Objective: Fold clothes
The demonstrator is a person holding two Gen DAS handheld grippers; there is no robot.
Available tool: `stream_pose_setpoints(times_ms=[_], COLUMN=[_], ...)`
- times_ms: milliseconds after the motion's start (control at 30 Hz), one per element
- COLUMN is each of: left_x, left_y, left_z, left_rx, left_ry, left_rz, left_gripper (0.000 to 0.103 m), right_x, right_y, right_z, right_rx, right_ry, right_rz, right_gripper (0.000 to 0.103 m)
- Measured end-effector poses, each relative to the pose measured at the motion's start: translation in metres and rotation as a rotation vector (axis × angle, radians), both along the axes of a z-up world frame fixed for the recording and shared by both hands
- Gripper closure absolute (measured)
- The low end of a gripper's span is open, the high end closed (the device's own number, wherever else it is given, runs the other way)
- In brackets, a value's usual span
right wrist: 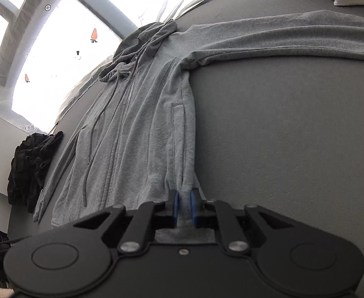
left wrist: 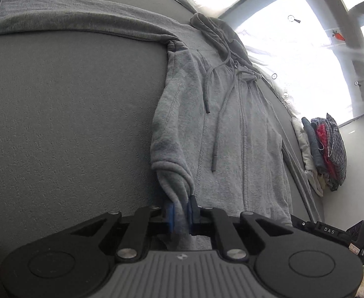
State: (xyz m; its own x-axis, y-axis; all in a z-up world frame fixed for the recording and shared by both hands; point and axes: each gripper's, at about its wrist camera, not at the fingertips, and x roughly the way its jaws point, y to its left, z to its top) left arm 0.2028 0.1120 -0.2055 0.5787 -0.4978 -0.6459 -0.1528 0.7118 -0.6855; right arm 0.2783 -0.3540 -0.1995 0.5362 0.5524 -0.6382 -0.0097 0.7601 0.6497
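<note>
Soft fleecy cloth hoodie (left wrist: 221,134) on matt, textured table (left wrist: 70,124).

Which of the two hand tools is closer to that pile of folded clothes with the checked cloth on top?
Right. The right fingers pinch the grey hoodie at its hem corner toward the pile; the left fingers pinch the opposite corner, across the hoodie from it.

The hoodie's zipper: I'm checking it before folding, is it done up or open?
Done up. The zipper runs as one closed line down the hoodie, front panels meeting, from hem to collar.
</note>
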Motion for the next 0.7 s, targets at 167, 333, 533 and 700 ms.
stream_pose_setpoints(times_ms=[167,333,533,700], left_x=[-0.016,-0.011,-0.014,-0.006], left_y=[0.018,0.007,-0.001,-0.014], left_z=[0.031,0.011,0.007,0.006], left_rx=[-0.129,0.194,0.202,0.258], left_ry=[-0.093,0.098,0.086,0.061], left_rz=[0.067,0.053,0.051,0.004], left_gripper=[0.095,0.093,0.051,0.085], right_x=[-0.022,-0.016,-0.016,-0.013], right_y=[-0.044,-0.036,-0.027,-0.018], right_z=[0.007,-0.010,-0.014,-0.013], right_rx=[0.337,0.035,0.030,0.026], right_ry=[-0.065,0.078,0.092,0.076], right_rz=[-0.158,-0.162,-0.129,-0.051], right_gripper=[0.098,0.097,0.059,0.079])
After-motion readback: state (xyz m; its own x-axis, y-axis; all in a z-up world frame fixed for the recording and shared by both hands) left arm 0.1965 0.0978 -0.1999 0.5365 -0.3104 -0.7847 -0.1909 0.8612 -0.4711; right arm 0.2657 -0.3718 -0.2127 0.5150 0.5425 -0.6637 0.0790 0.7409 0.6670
